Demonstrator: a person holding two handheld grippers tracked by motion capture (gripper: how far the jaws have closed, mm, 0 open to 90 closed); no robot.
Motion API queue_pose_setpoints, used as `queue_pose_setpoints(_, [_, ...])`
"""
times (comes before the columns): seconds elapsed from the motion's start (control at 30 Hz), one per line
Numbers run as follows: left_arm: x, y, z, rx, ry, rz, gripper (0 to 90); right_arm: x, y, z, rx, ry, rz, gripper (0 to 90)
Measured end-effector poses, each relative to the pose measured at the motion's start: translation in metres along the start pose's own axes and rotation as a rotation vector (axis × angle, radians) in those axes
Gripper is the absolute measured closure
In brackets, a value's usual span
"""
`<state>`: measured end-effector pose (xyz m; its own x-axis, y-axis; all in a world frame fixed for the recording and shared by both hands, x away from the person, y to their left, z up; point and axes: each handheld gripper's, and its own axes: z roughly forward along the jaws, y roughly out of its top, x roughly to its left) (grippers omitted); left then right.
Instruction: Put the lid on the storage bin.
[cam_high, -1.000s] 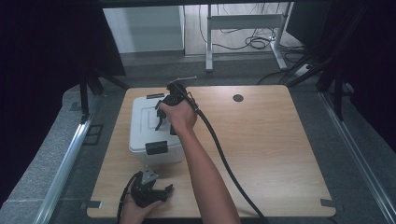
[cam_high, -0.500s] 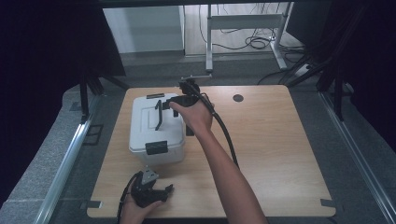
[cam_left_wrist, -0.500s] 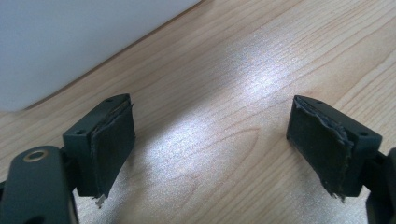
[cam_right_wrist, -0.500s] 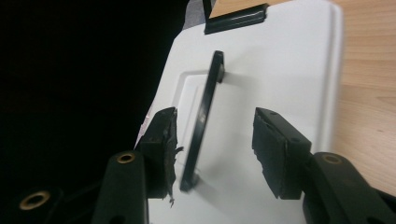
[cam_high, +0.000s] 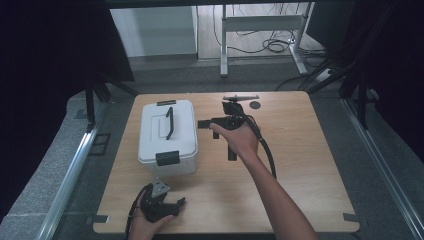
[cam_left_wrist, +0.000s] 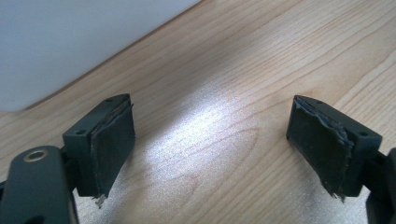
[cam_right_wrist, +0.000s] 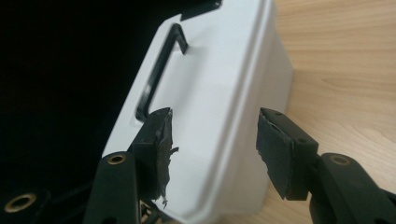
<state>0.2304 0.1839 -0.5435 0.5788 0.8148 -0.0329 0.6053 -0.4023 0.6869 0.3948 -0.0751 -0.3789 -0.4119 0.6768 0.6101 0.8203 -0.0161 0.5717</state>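
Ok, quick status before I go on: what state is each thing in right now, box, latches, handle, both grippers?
White box: upright on the table, lid on.
Near latch: down against the box front.
Handle: folded flat on the lid.
Left gripper: open, empty, low over the table's near edge.
Right gripper: open, empty, beside the box, pointing at it.

Rectangular white plastic storage box (cam_high: 168, 135): plain white lid and walls; black carry handle (cam_high: 169, 122) on the lid, black latches at its near and far ends.
Light wooden table (cam_high: 310, 150): pale tan with fine darker grain lines; small dark round disc (cam_high: 255, 105) at the far edge.
Black left gripper (cam_high: 162, 205), grey plate on top; dark grey pads (cam_left_wrist: 112, 144).
Black right gripper (cam_high: 212, 123), black cable (cam_high: 267, 155).
Speckled grey floor (cam_high: 60, 165).
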Motion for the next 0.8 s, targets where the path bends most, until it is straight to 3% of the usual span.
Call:
queue_pose_setpoints(0.23, [0.000,0.000,0.000,-0.006,0.002,-0.004,15.2,-0.029,-0.021,-0.023,-0.025,0.004,0.015,45.3])
queue_pose_setpoints(0.33, [0.000,0.000,0.000,-0.004,0.003,-0.002,15.2,-0.049,-0.037,-0.039,-0.035,0.016,0.039,44.6])
queue_pose_setpoints(0.4, [0.000,0.000,0.000,-0.004,0.004,-0.003,15.2,-0.052,-0.040,-0.042,-0.036,0.016,0.042,44.6])
queue_pose_setpoints(0.43, [0.000,0.000,0.000,-0.005,0.002,-0.004,15.2,-0.063,-0.052,-0.050,-0.043,0.024,0.057,44.6])
queue_pose_setpoints(0.57, [0.000,0.000,0.000,-0.003,0.002,-0.001,15.2,-0.076,-0.066,-0.060,-0.052,0.032,0.072,44.5])
queue_pose_setpoints(0.63, [0.000,0.000,0.000,-0.003,0.001,-0.004,15.2,-0.090,-0.082,-0.070,-0.065,0.032,0.088,44.6])
queue_pose_setpoints(0.8, [0.000,0.000,0.001,-0.003,-0.001,-0.001,14.9,-0.111,-0.099,-0.081,-0.070,0.017,0.125,44.6])
